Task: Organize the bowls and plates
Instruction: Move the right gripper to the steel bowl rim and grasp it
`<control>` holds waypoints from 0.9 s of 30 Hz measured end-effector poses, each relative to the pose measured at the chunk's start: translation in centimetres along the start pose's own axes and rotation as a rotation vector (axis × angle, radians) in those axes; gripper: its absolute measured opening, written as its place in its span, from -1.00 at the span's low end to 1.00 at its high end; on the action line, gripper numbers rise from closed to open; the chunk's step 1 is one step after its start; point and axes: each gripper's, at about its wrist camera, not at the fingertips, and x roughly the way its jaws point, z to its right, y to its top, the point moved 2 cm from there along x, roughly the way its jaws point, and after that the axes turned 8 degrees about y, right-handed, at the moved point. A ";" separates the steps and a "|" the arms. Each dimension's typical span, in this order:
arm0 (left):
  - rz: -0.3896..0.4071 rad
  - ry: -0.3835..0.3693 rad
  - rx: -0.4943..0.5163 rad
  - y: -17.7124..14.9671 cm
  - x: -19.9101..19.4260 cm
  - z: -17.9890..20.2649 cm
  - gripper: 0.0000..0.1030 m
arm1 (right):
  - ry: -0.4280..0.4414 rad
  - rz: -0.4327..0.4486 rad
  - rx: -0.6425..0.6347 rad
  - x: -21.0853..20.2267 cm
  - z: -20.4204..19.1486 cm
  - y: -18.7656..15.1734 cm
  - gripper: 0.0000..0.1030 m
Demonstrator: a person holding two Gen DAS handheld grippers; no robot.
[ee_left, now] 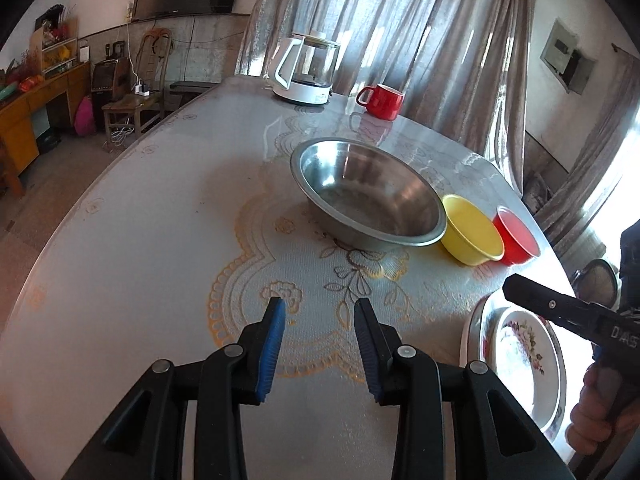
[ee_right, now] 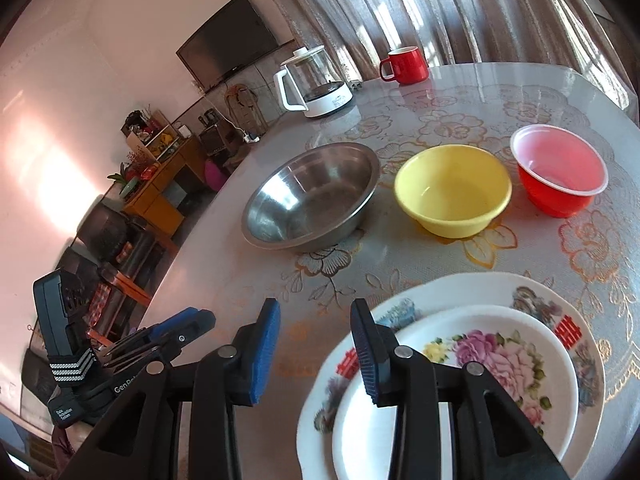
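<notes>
Two wrist views over a round table (ee_right: 224, 280) covered with a glossy plastic cloth printed with gold flowers. The left gripper (ee_left: 320, 312), blue ribbed pads on black arms, has its jaws apart with only tablecloth between them; the right gripper (ee_right: 314, 314) likewise stands apart and empty, its right-hand pad above the plates' rim without visible contact.

Task items, right wrist view: a wide, shallow stainless-steel bowl (ee_right: 312, 196) at 12 o'clock from the right gripper, a round yellow plastic bowl (ee_right: 452, 190) at 1 o'clock, and a thin-walled red plastic bowl with a pale rim (ee_right: 560, 174) at 2 o'clock, set in a row and close together. At 4 o'clock a small white flower-painted plate (ee_right: 500, 368) rests inside a larger white plate with floral border (ee_right: 520, 292).

Likely hazards: the slick cloth and polished steel offer little friction, so a bowl pinched at its thin rim may tip or slide; the light plastic bowls could skid when nudged; glazed plates may chip if dropped or knocked. A glass kettle on a white base (ee_right: 316, 84) and a red ceramic mug (ee_right: 404, 65) stand well apart at the far edge.
</notes>
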 end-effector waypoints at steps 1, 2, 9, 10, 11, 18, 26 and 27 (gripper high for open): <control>0.000 0.003 -0.005 0.5 0.3 -0.2 -0.30 | -0.004 -0.003 -0.001 0.6 0.0 0.5 -0.30; -0.002 0.005 -0.010 0.9 0.7 -0.4 -0.30 | -0.004 -0.008 0.002 1.2 0.1 0.9 -0.30; -0.003 0.003 -0.076 4.3 3.1 -1.1 -0.27 | -0.023 -0.023 0.059 4.7 1.8 3.8 -0.30; -0.004 0.003 -0.084 4.7 3.5 -1.1 -0.24 | -0.024 -0.025 0.065 5.1 1.9 4.3 -0.30; -0.006 0.003 -0.090 5.1 3.9 -1.1 -0.24 | -0.029 -0.028 0.073 5.6 2.2 4.6 -0.30; -0.019 0.004 -0.090 7.1 6.6 -0.6 -0.24 | -0.040 -0.036 0.150 7.9 4.3 6.0 -0.30; -0.024 -0.031 -0.019 7.2 8.5 0.9 -0.42 | -0.092 -0.067 0.088 9.9 4.2 6.6 -0.55; -0.019 -0.030 -0.007 7.1 8.5 1.0 -0.43 | -0.101 -0.068 0.075 10.0 4.0 6.6 -0.55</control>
